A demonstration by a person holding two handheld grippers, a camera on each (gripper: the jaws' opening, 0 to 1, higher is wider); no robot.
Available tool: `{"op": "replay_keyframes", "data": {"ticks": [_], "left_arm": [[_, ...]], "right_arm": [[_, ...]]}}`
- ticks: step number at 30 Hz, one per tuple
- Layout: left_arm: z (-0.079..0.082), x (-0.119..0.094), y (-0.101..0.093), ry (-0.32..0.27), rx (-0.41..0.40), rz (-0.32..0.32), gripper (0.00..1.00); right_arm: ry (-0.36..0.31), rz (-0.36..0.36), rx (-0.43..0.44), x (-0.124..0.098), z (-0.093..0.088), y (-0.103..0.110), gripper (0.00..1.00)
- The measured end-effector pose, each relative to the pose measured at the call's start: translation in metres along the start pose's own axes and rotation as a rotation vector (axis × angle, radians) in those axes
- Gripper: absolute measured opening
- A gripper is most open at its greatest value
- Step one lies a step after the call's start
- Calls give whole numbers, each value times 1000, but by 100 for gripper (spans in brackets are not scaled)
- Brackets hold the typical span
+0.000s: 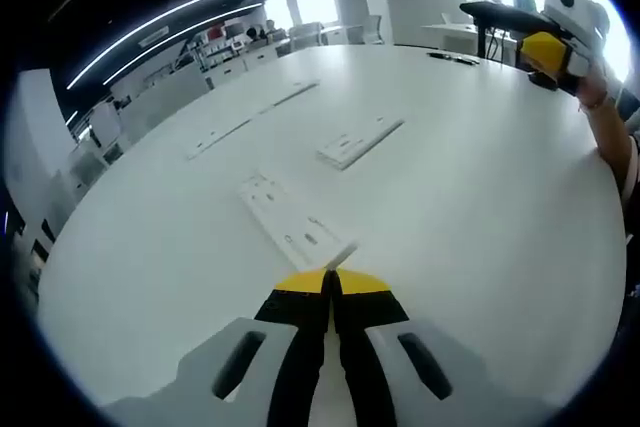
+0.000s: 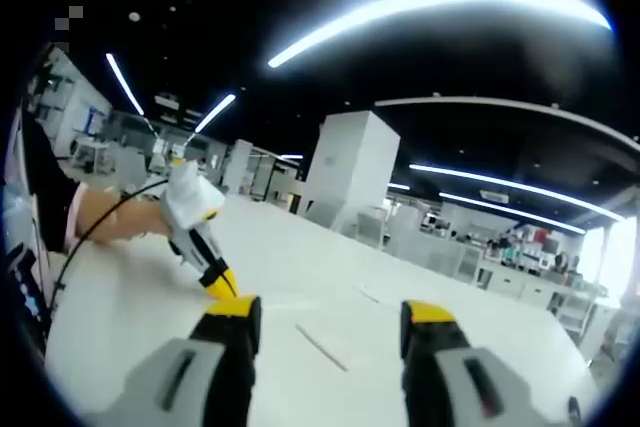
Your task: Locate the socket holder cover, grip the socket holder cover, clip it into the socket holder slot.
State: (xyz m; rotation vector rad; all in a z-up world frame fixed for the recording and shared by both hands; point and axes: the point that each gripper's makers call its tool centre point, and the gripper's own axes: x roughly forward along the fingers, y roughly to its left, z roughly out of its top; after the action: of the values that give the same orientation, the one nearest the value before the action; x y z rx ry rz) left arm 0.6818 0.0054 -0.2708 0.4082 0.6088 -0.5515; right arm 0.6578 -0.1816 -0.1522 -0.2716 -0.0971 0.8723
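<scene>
Cover (image 1: 342, 253): a thin white strip in the lower centre of the left gripper view, pinched at its near end by the left gripper (image 1: 331, 282), whose yellow-tipped jaws are closed together on it. Its free end points up and to the right, just over the near end of the holder (image 1: 283, 219), a long white strip lying flat on the table (image 1: 480, 207) and running toward upper left. Whether the cover already touches the holder cannot be told.

Further white strips lie in the centre (image 1: 358, 140) and upper left (image 1: 216, 136) of that view, well apart from the holder.

Right gripper (image 2: 330, 315): jaws wide apart, nothing between them, held above the table in the right gripper view; it appears also at the upper right of the left gripper view, carried by a hand (image 1: 600, 97). The left gripper enters the right gripper view at centre left, tips down at the table.

Step in hand, by judgement: the cover is located and gripped; clipping remains. The next move calls for aligning the cover along the slot and pressing it flat until it seats.
</scene>
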Motion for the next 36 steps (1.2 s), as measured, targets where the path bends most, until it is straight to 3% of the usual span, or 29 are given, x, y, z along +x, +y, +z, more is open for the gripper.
{"op": "replay_keyframes", "data": {"ticks": [36], "left_arm": [[6, 11, 4, 11, 57, 41, 3]], "right_arm": [[0, 5, -4, -5, 1, -1, 57]]}}
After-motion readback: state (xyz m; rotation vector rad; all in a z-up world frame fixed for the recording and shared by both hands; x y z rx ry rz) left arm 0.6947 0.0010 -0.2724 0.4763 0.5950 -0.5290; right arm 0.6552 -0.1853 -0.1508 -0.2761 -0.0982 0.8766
